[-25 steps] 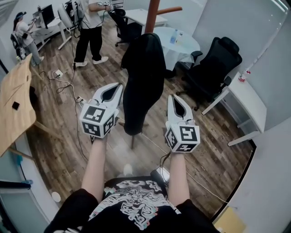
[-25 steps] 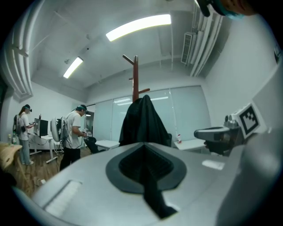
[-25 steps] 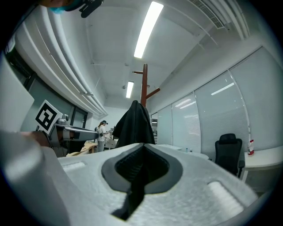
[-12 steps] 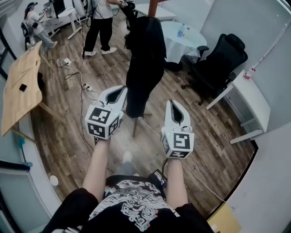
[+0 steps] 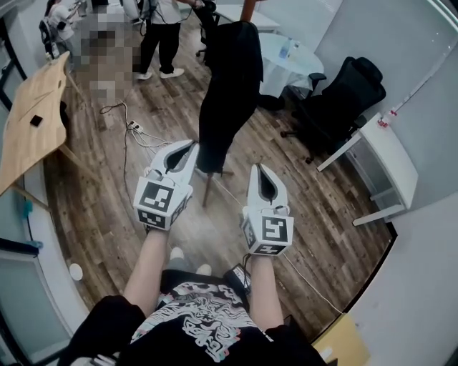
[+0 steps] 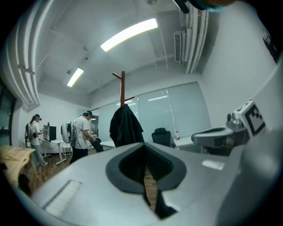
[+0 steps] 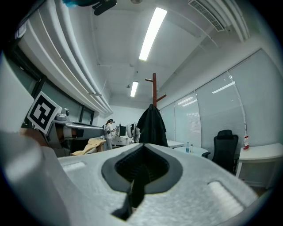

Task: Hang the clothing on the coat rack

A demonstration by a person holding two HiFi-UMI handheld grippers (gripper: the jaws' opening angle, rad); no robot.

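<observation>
A black garment (image 5: 229, 93) hangs from the brown coat rack (image 5: 248, 8), draping down to just above the rack's foot. It also shows ahead in the left gripper view as the black garment (image 6: 125, 126) on the rack pole (image 6: 122, 88), and in the right gripper view as the garment (image 7: 152, 126). My left gripper (image 5: 187, 147) is shut and empty, a little short of the hem on its left. My right gripper (image 5: 259, 170) is shut and empty too, to the right of the hem and apart from it. Both point level toward the rack.
A wooden table (image 5: 32, 121) stands at the left, with cables (image 5: 132, 132) on the floor beside it. Behind the rack are a round white table (image 5: 286, 61), a black office chair (image 5: 343, 100) and a white desk (image 5: 390, 154). A person (image 5: 161, 36) stands at the back.
Both grippers have drawn back from the hanging garment toward me; they flanked its lower part before and now sit nearer than its hem. The garment stays on the rack.
</observation>
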